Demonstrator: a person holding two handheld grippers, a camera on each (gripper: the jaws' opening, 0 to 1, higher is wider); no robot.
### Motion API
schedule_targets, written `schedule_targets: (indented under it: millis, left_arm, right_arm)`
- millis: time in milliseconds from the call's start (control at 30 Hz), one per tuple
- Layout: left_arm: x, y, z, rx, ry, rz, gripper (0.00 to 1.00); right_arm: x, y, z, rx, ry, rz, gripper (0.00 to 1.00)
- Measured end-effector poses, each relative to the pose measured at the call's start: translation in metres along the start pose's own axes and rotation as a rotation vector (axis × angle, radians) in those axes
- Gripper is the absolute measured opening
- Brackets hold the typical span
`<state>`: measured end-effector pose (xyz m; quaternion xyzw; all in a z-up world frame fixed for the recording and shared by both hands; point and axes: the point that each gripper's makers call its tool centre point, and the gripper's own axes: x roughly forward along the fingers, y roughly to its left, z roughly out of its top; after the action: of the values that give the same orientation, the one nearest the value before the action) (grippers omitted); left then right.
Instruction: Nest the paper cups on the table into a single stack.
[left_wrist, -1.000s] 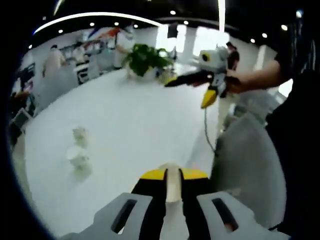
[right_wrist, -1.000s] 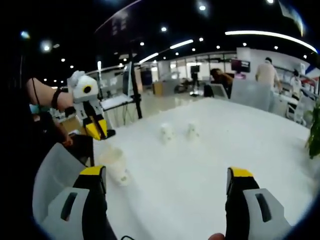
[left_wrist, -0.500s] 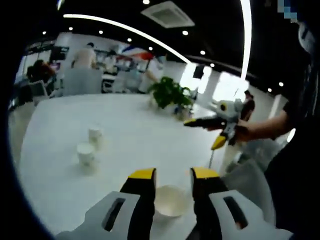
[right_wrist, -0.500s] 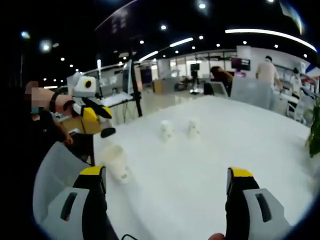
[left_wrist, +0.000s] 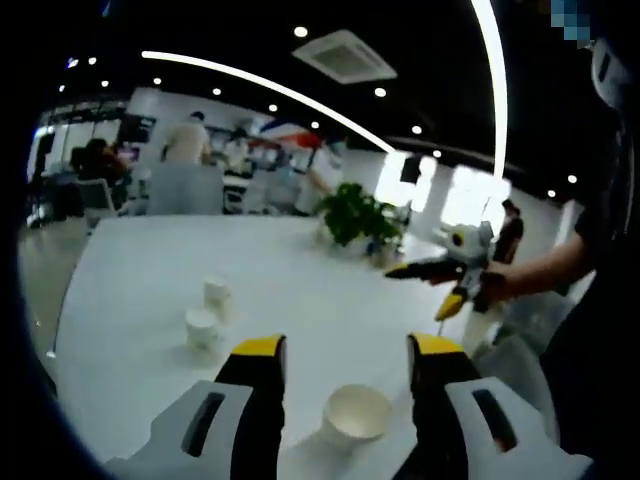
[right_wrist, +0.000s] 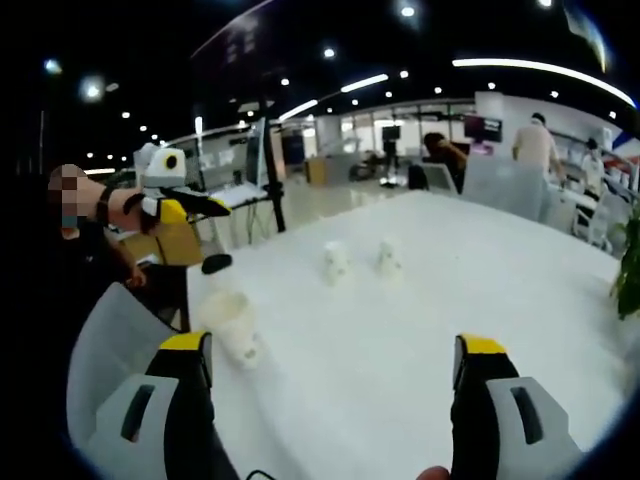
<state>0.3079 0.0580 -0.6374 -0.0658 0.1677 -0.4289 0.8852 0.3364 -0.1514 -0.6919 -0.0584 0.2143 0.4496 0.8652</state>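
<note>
— Nearest the left gripper view's lens, what is listed?

— Item one: left gripper (left_wrist: 345, 352), yellow-tipped black jaws spread wide, holding nothing. Between them, on the broad white table (left_wrist: 290, 270), stands a white paper cup with an open mouth (left_wrist: 356, 414); whether either jaw touches it cannot be told.

— Further out on that surface?

— Two small white paper cups near each other, one nearer (left_wrist: 202, 328), one just behind (left_wrist: 217, 297), well apart from the first cup. To the right, the right gripper (left_wrist: 420, 270) is held above the table edge by a person's hand (left_wrist: 490, 285).

— And the right gripper view?

— Right gripper (right_wrist: 330, 352): jaws wide apart, empty. Near cup (right_wrist: 230, 325) at the left, close to the table's edge (right_wrist: 300, 300); the pair of small cups (right_wrist: 335, 262) (right_wrist: 388, 258) mid-table beyond. The left gripper (right_wrist: 205, 205) hovers at far left, above the table edge.

— The room?

— Leafy green potted plant (left_wrist: 355, 215) at the table's far end; grey chairs; people standing in the distance (left_wrist: 195, 150); dark ceiling with round spotlights and long white light strips (left_wrist: 270, 85).
</note>
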Motion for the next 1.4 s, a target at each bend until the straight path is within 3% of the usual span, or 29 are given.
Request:
schedule_targets:
  millis: [200, 433, 633, 667, 767, 1133, 1400]
  left_arm:
    - [-0.013, 0.014, 0.008, 0.006, -0.032, 0.052, 0.62]
    - [-0.021, 0.026, 0.012, 0.041, -0.041, 0.124, 0.87]
    - [-0.029, 0.038, 0.009, 0.088, -0.050, 0.175, 1.00]
    - [-0.031, 0.043, 0.011, 0.124, -0.052, 0.200, 1.00]
    - [-0.031, 0.043, 0.011, 0.132, -0.058, 0.199, 1.00]
    - [-0.026, 0.052, -0.001, 0.084, -0.032, 0.221, 1.00]
    - [-0.012, 0.078, -0.008, 0.076, -0.028, 0.259, 1.00]
  right_arm:
    - [-0.002, 0.001, -0.002, -0.003, 0.007, -0.002, 0.99]
    - [0.001, 0.000, -0.006, -0.010, 0.022, 0.000, 0.99]
    - [0.000, -0.002, -0.004, -0.008, 0.016, -0.007, 1.00]
    - [0.000, -0.002, -0.004, -0.009, 0.018, -0.008, 1.00]
    - [-0.001, -0.003, -0.006, -0.008, 0.024, -0.008, 1.00]
    - [-0.001, -0.001, -0.007, -0.009, 0.033, -0.007, 1.00]
    - [0.003, -0.002, -0.007, -0.003, 0.031, -0.011, 1.00]
